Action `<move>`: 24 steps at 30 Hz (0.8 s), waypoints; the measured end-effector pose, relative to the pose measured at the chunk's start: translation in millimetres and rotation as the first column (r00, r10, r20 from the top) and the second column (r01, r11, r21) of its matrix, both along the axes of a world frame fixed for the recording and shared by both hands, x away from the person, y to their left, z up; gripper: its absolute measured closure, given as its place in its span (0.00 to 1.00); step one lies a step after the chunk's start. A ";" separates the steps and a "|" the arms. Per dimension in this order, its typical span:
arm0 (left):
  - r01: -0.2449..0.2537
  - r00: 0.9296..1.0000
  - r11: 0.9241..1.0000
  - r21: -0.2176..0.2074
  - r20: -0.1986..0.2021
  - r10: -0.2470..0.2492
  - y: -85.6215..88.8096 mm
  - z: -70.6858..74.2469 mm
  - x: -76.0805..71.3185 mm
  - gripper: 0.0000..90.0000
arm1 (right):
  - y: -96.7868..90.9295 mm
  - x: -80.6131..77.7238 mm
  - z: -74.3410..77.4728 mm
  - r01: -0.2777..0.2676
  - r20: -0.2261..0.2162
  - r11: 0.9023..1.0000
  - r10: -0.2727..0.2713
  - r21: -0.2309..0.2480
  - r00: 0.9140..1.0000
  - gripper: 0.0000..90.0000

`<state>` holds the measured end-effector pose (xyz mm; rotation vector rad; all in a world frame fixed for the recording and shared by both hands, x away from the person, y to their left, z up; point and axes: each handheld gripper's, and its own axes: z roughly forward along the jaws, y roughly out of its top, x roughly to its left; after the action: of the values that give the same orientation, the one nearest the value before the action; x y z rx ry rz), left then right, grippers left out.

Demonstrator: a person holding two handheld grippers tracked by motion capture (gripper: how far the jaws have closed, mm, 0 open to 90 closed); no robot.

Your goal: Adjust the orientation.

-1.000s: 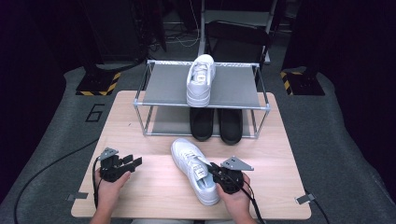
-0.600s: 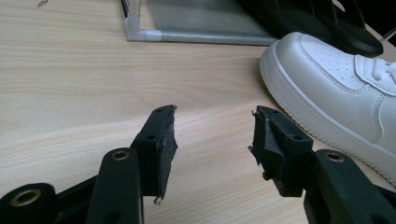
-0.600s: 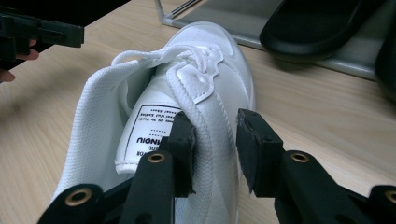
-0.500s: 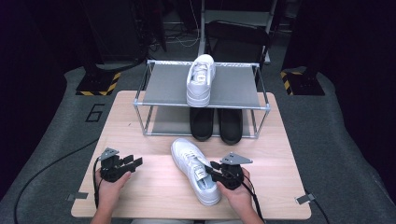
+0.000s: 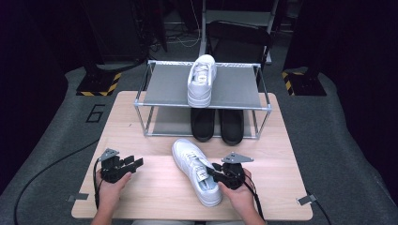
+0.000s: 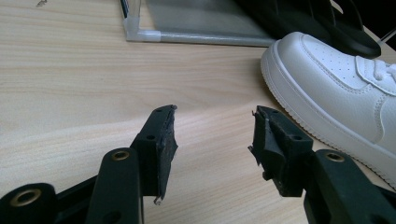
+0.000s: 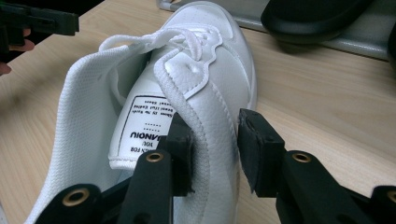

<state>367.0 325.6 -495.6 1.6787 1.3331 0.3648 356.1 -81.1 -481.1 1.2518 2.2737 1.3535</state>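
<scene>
1. White leather low-top sneaker (image 5: pixel 196 170) is laid flat on the pale wooden table (image 5: pixel 155 197), near the front edge, right of centre.
2. Its long axis is seen running diagonally in the high view: toe pointed away and to the left, toward the rack; heel pointed back toward the person, to the right.
3. Right gripper (image 7: pixel 215 154) is positioned at the shoe's collar on the right side. One pad is seen inside the opening against the label on the tongue, the other outside the leather wall. The jaws have just been opening, part way; the wall sits between them, and a gap is visible at the outer pad, so no firm clamp is shown.
4. Left gripper (image 6: pixel 212 140) is held low over bare table, left of the shoe and apart from it. Jaws are spread wide, nothing between them.
5. Grey two-tier metal shoe rack (image 5: pixel 159 91) is placed at the far side of the table. A second white sneaker (image 5: pixel 202 79) is set on the top shelf, toe toward the person. A pair of black shoes (image 5: pixel 218 124) is set on the lower shelf.
</scene>
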 end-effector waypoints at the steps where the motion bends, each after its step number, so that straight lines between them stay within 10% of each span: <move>1: -0.004 1.000 1.000 0.002 0.001 0.004 -0.3 -0.2 0.1 0.54 | 0.3 -0.2 0.4 -0.002 -0.004 1.000 0.001 -0.006 1.000 0.74; 24: -0.012 1.000 1.000 0.005 0.000 0.012 5.8 -1.0 0.9 0.54 | 5.3 -11.0 1.7 0.072 0.052 0.997 -0.073 0.019 0.996 0.91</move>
<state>367.9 331.4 -496.6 1.6757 1.3440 0.3752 345.2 -75.8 -479.5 1.2753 2.1644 1.3673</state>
